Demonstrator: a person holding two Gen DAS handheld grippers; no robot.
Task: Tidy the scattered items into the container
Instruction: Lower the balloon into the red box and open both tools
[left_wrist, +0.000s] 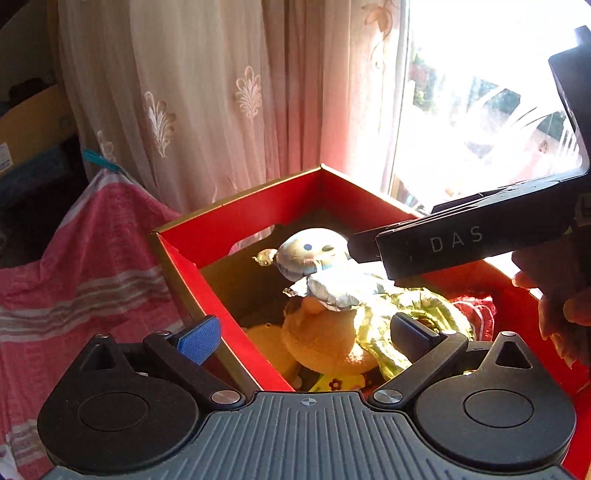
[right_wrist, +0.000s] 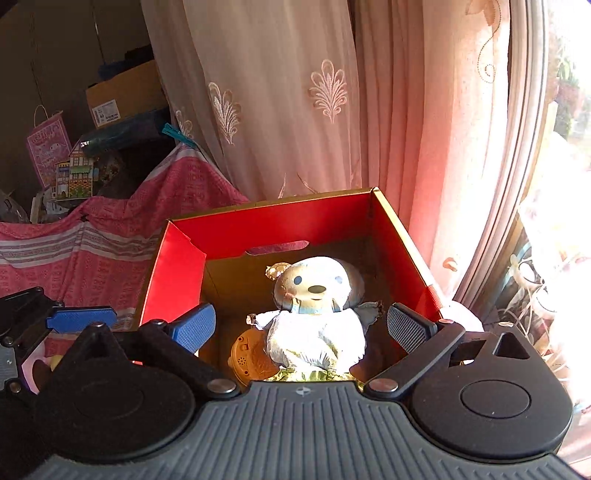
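While hidden otherwise, red foil (left_wrist: 476, 308) shows leftward.

The left claw (left_wrist: 308, 332) hangs over the near edge of a red-lined cardboard box (left_wrist: 236, 206), its blue-padded fingers (left_wrist: 197, 338) spread wide with nothing between them. Inside the box lies a crumpled foil bear balloon (left_wrist: 314, 258), face up, above an orange plush toy (left_wrist: 325, 343) and some shiny green-gold foil (left_wrist: 417, 317). The right claw's black body (left_wrist: 461, 243), marked DAS, reaches in from the right over the balloon, a hand (left_wrist: 561, 306) gripping it. A pink striped cloth (left_wrist: 74, 266) drapes to the left; an embroidered curtain (left_wrist: 221, 92) and a bright window (left_wrist: 491, 103) stand behind.
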